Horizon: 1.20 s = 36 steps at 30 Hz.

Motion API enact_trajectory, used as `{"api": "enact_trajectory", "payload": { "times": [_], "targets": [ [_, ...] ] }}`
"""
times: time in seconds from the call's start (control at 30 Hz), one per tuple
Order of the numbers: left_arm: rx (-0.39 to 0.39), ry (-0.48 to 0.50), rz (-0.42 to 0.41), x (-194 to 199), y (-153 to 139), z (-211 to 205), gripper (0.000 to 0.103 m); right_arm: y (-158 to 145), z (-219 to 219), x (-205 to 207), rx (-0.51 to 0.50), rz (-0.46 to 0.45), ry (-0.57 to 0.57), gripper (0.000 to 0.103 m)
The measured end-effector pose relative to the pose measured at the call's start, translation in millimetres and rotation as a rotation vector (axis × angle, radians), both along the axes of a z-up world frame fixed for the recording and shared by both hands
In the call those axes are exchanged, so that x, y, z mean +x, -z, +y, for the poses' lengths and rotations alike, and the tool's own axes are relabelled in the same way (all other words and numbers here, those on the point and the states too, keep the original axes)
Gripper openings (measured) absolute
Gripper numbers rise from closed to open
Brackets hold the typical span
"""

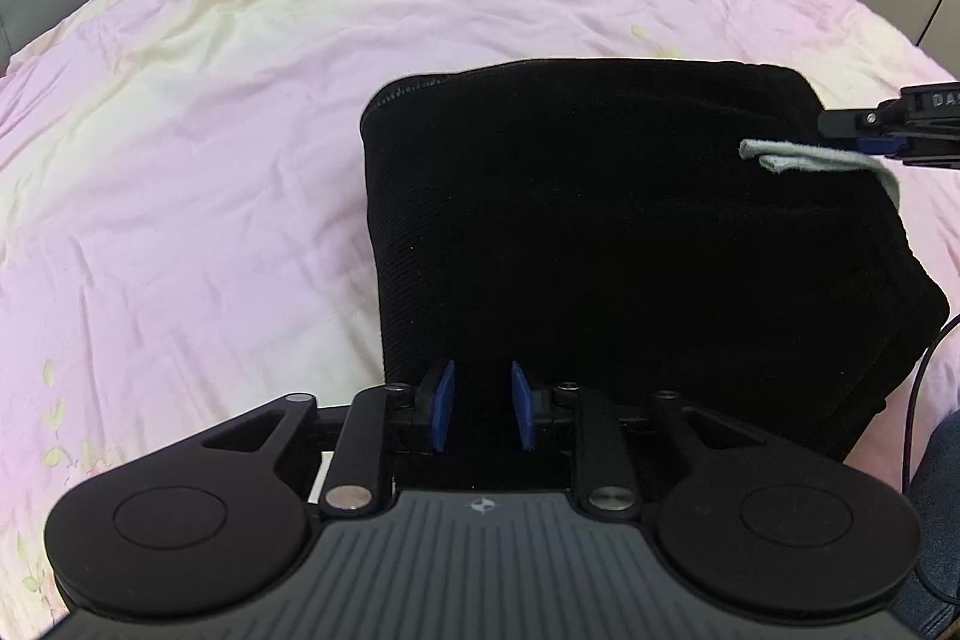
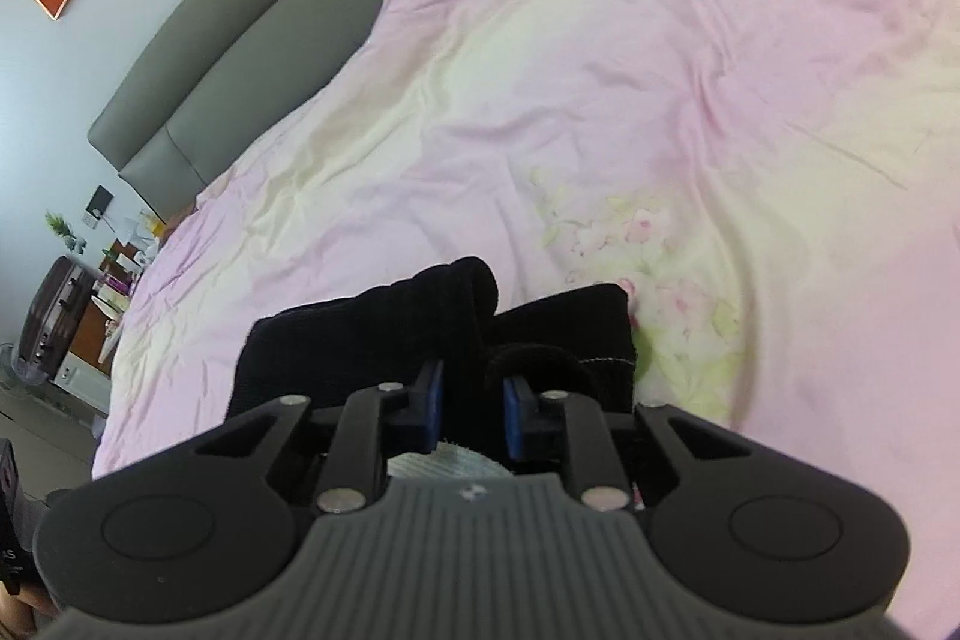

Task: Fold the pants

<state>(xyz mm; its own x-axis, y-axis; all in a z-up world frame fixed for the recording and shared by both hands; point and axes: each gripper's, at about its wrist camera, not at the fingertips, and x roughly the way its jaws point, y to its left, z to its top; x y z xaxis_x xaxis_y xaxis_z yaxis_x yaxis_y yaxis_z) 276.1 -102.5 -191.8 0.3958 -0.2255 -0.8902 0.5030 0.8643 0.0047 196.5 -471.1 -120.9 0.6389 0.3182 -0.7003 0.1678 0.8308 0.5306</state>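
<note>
folded black pants (image 1: pixel 630 232) on bed (image 1: pixel 210 130); left fingers (image 1: pixel 445 403) parted, empty; right fingers (image 2: pixel 433 403) parted around fabric.

Pants (image 1: pixel 630 232) on bed (image 1: pixel 210 130)

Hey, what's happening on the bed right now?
A person with a handheld gripper in each hand is folding black pants on a pink bedspread. The pants already lie in a compact folded block. The left gripper sits at the near edge with its fingers apart, gripping nothing. The right gripper is at the pants' right side, its fingers either side of bunched black cloth and a pale grey tag; whether it grips is unclear.
</note>
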Motion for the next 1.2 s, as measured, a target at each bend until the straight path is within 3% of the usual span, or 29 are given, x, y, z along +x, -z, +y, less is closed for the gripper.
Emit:
{"api": "enact_trajectory", "payload": {
  "times": [0.13,0.27,0.33,0.37,0.4,0.47,0.5,0.63,0.8,0.93,1.13,1.2],
  "targets": [
    [0.058,0.024,0.005,1.1,20.5,-9.6,0.030,29.6,-8.9,1.0,-0.009,0.046,0.006,0.015],
    [0.042,0.018,0.005,1.0,7.5,-4.5,0.032,20.2,-6.7,5.7,-0.037,0.063,-0.028,0.019],
    [-0.005,0.018,-0.022,-2.0,-5.0,4.2,0.035,8.5,-4.6,0.8,-0.063,0.050,-0.063,0.026],
    [-0.034,0.015,-0.027,-2.6,-10.5,9.2,0.046,2.6,-4.9,-4.5,-0.078,0.044,-0.073,0.033],
    [-0.072,0.003,-0.030,-0.4,-16.7,15.6,0.063,-1.9,-6.0,-9.6,-0.086,0.038,-0.082,0.048],
    [-0.129,-0.031,-0.029,4.3,-23.3,24.3,0.073,-6.8,-10.5,-21.7,-0.073,0.025,-0.096,0.067],
    [-0.156,-0.055,-0.023,8.8,-24.2,29.6,0.073,-6.0,-12.8,-26.1,-0.064,0.031,-0.100,0.070],
    [-0.277,-0.172,0.041,25.6,-15.2,50.5,0.081,15.2,-24.6,-34.9,-0.015,0.087,-0.087,0.070],
    [-0.388,-0.244,0.158,43.6,10.1,64.3,0.081,52.8,-33.8,-33.4,0.186,0.150,-0.081,0.073],
    [-0.396,-0.230,0.242,52.8,29.3,67.8,0.081,68.5,-32.0,-22.9,0.238,0.169,-0.101,0.074],
    [-0.444,-0.223,0.301,61.0,45.8,68.8,0.079,87.2,-35.1,-11.0,0.313,0.179,-0.115,0.073],
    [-0.438,-0.231,0.303,62.8,50.3,64.7,0.074,93.2,-35.2,-9.0,0.341,0.186,-0.105,0.070]
  ]
}}
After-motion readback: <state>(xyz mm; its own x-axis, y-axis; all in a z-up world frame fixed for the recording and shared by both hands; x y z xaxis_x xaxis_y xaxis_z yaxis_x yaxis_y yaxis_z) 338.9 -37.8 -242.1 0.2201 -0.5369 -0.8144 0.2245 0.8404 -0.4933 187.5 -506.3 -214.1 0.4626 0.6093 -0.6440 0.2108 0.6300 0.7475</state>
